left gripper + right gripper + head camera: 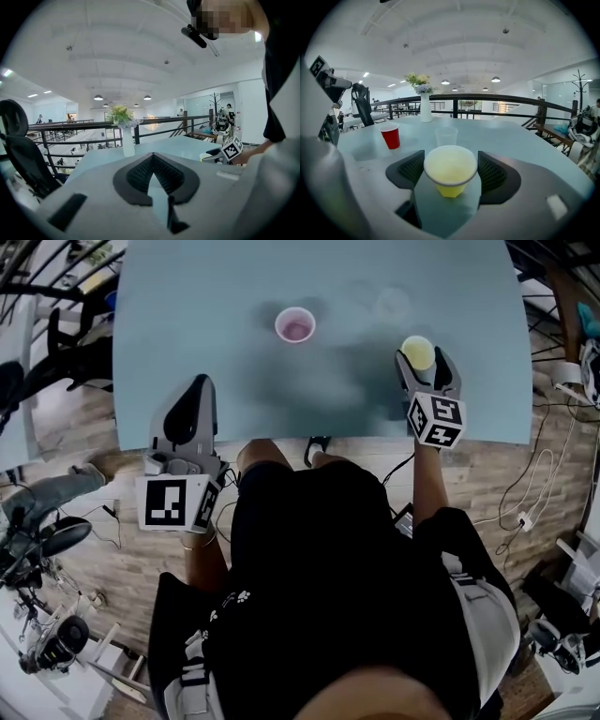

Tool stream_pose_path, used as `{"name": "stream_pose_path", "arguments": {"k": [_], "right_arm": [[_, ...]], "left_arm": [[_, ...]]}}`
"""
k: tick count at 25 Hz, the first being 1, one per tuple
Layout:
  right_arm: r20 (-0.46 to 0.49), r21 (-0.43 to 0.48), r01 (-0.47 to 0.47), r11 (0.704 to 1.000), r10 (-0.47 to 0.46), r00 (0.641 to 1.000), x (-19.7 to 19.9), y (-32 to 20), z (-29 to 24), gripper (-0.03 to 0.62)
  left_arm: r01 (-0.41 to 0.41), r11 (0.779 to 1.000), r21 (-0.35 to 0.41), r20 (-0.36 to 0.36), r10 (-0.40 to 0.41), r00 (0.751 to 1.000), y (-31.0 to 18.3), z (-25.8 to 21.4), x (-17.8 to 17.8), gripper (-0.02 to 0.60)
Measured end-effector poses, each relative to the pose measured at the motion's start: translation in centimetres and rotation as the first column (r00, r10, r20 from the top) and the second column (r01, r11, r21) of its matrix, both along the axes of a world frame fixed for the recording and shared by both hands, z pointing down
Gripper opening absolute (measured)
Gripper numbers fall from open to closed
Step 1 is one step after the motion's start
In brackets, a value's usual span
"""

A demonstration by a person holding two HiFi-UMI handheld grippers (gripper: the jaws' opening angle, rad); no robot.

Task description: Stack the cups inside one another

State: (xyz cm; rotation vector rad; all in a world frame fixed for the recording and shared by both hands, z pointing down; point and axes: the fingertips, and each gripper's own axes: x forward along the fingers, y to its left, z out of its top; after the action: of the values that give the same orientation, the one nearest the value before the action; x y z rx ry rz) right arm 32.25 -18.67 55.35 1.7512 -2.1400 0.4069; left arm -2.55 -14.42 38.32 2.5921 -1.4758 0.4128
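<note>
Yellow plastic cup (450,176) is sitting upright on the pale blue-grey table (234,371), right between the jaws of my right gripper (450,168). The jaws are spread wide, one dark pad on each side of the rim. The rim still looks perfectly round, so I'm not squeezing it, but honestly I can't tell whether the pads are brushing it or just barely clear. In the head view that cup is near the right side of the table, with the gripper coming at it from the near edge.

The other two cups are further out. The clear cup (446,137) is just beyond the yellow one and it's pretty hard to spot from above. The red cup (390,136) is off to the left, well apart from both. All three are standing open end up and nothing's nested in anything yet.

My left gripper (152,157) is clenched, pads meeting at the tip with nothing between them. It's hanging over the near left edge of the table, away from all the cups.

At the far side of the table there's a white vase (424,105) with flowers in it, and a dark railing (497,98) behind that.
</note>
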Motion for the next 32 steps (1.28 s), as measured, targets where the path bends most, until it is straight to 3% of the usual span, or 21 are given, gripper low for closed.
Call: {"name": "stream_pose_path", "arguments": {"k": [9,17,28,32], "right_arm": [[-0.026,0.03,0.035,0.999,-0.034,0.999,-1.2,-0.2,-1.6,0.351],[0.009,0.082,0.148,0.986,-0.149,0.989,-5.1,-0.9,-4.3,0.351],[0.055,0.181,0.303,0.936,-0.317,0.947,-11.3,-3.3,-9.2,0.351],[0.066,0.193,0.363,0.911,-0.382,0.922,-13.8,-4.1,-9.7,0.351]], "left_arm": [[0.013,1.0,0.012,-0.031,-0.012,0.999,0.3,-0.1,-0.4,-0.015],[0.014,1.0,0.013,-0.041,-0.014,0.999,0.2,-0.1,0.1,-0.015],[0.08,0.996,0.038,-0.054,-0.078,0.995,-0.1,-1.3,-1.5,-0.015],[0.138,0.99,0.028,-0.055,-0.137,0.989,0.4,-1.2,-2.9,-0.015]]}}
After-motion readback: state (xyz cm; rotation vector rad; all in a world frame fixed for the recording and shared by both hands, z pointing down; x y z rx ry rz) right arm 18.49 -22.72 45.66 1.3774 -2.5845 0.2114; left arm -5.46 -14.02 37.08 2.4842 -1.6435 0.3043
